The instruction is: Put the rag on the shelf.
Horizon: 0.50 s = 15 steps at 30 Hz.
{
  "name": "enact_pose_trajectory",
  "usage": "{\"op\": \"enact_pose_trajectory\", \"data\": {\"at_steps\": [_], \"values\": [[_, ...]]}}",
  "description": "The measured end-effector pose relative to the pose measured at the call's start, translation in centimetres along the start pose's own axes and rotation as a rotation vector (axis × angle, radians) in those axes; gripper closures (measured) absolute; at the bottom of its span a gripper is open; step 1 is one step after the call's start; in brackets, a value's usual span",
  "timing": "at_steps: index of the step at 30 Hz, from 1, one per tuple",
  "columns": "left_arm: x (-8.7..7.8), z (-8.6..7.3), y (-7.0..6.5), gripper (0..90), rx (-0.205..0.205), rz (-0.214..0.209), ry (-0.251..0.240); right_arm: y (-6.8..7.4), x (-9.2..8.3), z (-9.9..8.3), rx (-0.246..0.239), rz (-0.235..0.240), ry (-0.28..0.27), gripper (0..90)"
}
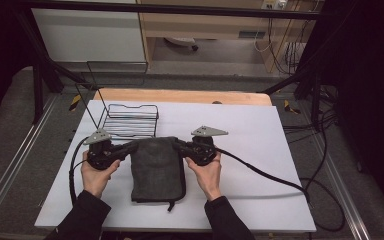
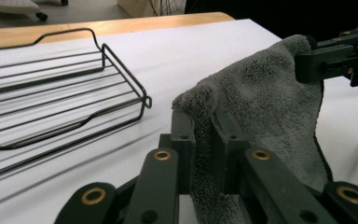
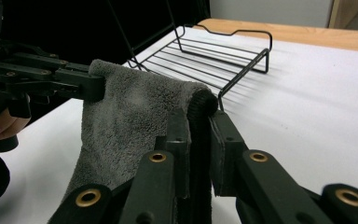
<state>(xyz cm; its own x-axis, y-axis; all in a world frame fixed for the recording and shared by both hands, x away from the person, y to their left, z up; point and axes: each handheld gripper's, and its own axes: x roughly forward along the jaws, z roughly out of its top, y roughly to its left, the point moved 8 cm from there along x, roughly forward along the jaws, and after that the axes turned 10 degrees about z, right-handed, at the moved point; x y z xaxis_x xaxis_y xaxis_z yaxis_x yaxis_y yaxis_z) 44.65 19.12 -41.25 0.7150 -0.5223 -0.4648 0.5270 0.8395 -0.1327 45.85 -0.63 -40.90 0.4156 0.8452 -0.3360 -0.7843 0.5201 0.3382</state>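
Observation:
A dark grey towel (image 1: 156, 170) lies on the white table (image 1: 260, 150), its far edge lifted between the two grippers. My left gripper (image 1: 128, 146) is shut on the towel's far left corner; the left gripper view has the plush cloth (image 2: 261, 98) pinched between the jaws at my left gripper (image 2: 204, 126). My right gripper (image 1: 180, 145) is shut on the far right corner, and in the right gripper view the towel (image 3: 126, 121) hangs from my right gripper (image 3: 200, 121). Each gripper view also has the other gripper holding the opposite corner.
A black wire rack (image 1: 130, 120) stands on the table just beyond the towel, left of centre, with a tall wire back (image 1: 115, 75). A wooden strip (image 1: 180, 96) runs along the table's far edge. Cables (image 1: 265, 175) trail right from the right gripper.

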Motion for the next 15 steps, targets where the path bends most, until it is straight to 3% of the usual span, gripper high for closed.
{"op": "enact_pose_trajectory", "data": {"at_steps": [15], "values": [[-2.3, 2.2, -1.1, 80.6, 0.009, -0.005, -0.093, 1.6, -1.6, 2.4, -0.073, 0.0, -0.06, 80.7]]}}
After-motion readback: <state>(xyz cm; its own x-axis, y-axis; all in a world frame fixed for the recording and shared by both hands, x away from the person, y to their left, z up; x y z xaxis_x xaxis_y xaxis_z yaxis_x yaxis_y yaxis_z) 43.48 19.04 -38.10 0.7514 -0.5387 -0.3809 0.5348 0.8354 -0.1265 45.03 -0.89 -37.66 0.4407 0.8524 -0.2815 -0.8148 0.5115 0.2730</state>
